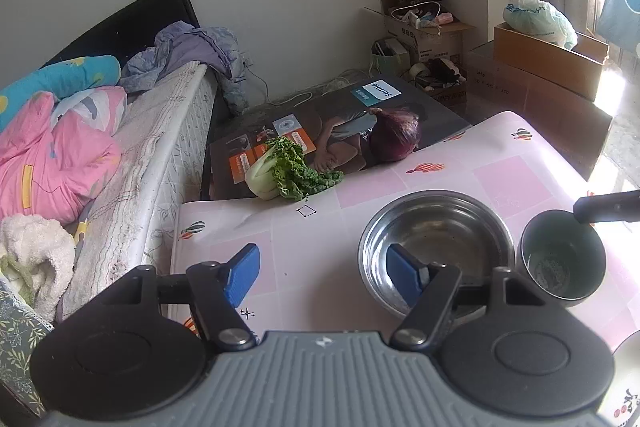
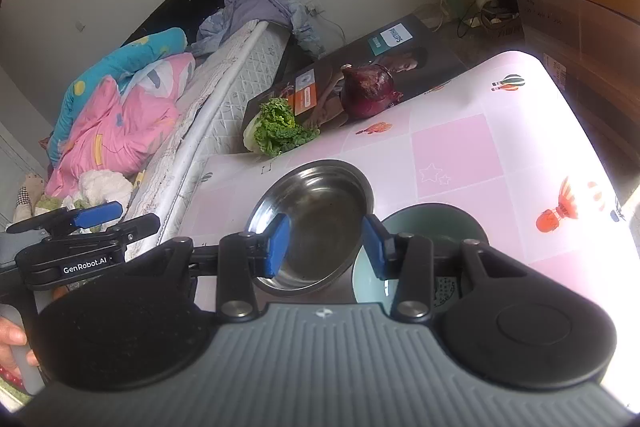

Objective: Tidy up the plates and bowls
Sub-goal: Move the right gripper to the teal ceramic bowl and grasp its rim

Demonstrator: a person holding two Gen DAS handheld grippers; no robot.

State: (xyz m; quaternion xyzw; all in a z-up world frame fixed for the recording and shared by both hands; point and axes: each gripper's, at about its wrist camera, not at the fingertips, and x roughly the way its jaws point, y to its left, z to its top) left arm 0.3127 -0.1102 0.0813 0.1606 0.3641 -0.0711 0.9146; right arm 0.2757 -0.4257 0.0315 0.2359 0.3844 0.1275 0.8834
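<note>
- The steel bowl sat on the pink table, near the middle and toward the near edge.
- The dark green bowl stood just beside it, on the side nearer the bright window edge. They looked to be touching or almost touching; I could not tell which.
- Both bowls were empty and sat right way up, side by side, not stacked.
- At the near corner a bit of a white dish with red marks peeked in. It was too cut off to say more.
- My guess was that the tidying was only partly done: two bowls were lined up, and the white dish might be left to sort.
- The left gripper hung above the table with its blue pads wide apart. Nothing was between them and they touched nothing.
- The right gripper hung over the steel bowl's rim with its pads partly apart. It held nothing.
- A leafy green vegetable lay at the far edge, and a red onion sat on a printed box leaning there.
- A hand held the left gripper's handle.
</note>
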